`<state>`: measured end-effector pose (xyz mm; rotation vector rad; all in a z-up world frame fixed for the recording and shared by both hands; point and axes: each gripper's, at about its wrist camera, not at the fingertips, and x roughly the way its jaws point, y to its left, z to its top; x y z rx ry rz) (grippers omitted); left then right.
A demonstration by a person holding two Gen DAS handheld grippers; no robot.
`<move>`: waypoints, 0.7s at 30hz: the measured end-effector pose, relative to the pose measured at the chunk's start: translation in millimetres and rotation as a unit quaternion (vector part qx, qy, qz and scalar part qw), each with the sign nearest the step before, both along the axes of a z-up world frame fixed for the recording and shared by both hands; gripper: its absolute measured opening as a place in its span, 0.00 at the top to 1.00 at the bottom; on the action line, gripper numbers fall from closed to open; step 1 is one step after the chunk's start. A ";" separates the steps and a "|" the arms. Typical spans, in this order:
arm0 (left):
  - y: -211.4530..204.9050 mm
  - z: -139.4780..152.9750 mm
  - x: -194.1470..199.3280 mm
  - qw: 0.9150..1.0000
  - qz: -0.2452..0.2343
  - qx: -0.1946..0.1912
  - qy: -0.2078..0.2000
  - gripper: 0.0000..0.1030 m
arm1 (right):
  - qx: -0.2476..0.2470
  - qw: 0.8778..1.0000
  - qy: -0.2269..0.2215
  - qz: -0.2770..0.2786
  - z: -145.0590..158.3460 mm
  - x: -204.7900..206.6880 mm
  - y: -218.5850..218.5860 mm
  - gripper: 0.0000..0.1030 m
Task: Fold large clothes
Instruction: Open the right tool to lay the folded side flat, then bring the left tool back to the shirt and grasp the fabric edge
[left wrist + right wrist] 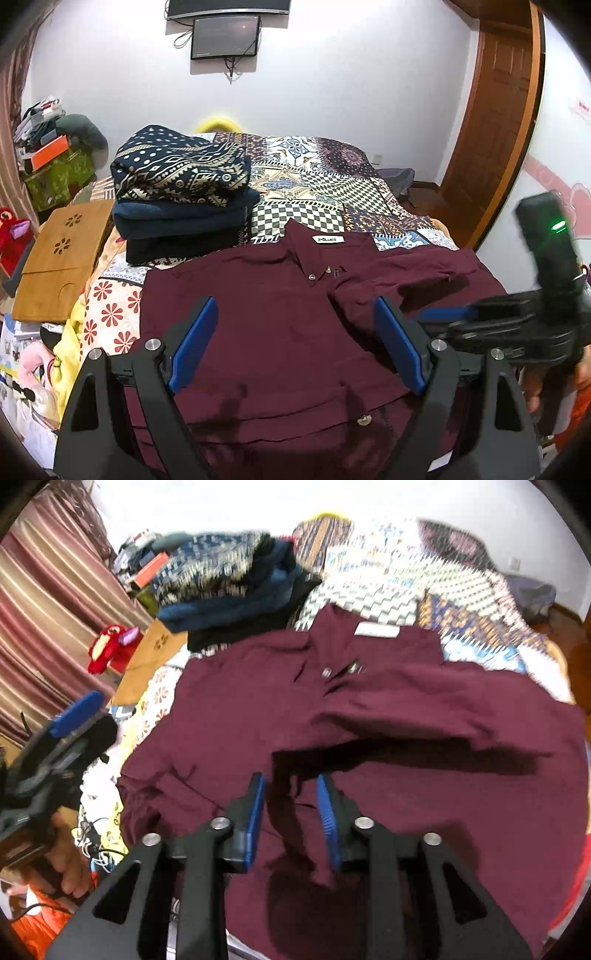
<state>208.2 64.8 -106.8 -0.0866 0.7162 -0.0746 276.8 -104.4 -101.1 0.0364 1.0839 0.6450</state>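
Maroon shirt (280,332), one; three folded garments (184,199) stacked. Left tool (295,343) wide open, empty; right tool (291,819) half-open around its sleeve.

Shirt (280,332) hem cut off below, right-wrist view blurred — label (376,630) unreadable

A patchwork bedspread (314,177) covers the bed. At its ten o'clock corner sits a stack of folded clothes (184,195), a navy patterned piece on top of plain dark ones. Just beside the stack, toward nine o'clock, a wooden lap tray (62,262) with flower cut-outs lies tilted. A red plush toy (110,650) rests near striped curtains (48,627). On the wall at twelve o'clock hangs a dark screen (224,37), wires dangling below. A wooden door (495,122) stands at two o'clock.
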 end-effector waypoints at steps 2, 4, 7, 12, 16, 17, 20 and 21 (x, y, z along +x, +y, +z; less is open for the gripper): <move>-5.6 0.6 2.6 1.000 -0.006 0.004 0.000 0.16 | 0.012 1.000 -0.021 -0.015 12.2 -3.8 -16.0 0.61; -13.0 1.1 6.6 1.000 -0.015 0.011 0.000 0.16 | 0.011 0.998 -0.046 -0.035 22.0 -7.0 -30.9 0.59; -28.3 3.3 15.0 0.999 -0.036 0.019 -0.002 0.16 | 0.000 0.994 -0.078 -0.073 34.9 -7.9 -57.9 0.57; -64.1 1.0 37.2 0.996 -0.085 0.033 0.006 0.15 | -0.020 0.984 -0.118 -0.133 46.2 -3.2 -100.5 0.57; -97.7 -11.6 55.0 0.991 -0.119 0.064 0.022 0.15 | -0.035 0.976 -0.134 -0.166 44.1 -2.3 -128.5 0.57; -108.0 -17.0 61.1 0.988 -0.131 0.070 0.029 0.15 | -0.035 0.976 -0.134 -0.171 42.6 -2.2 -134.7 0.56; -132.5 -34.3 78.5 0.982 -0.155 0.091 0.053 0.15 | -0.041 0.973 -0.125 -0.191 32.9 1.5 -150.4 0.56; -139.3 -40.2 83.5 0.980 -0.162 0.099 0.060 0.15 | -0.046 0.972 -0.121 -0.196 29.5 2.6 -155.2 0.56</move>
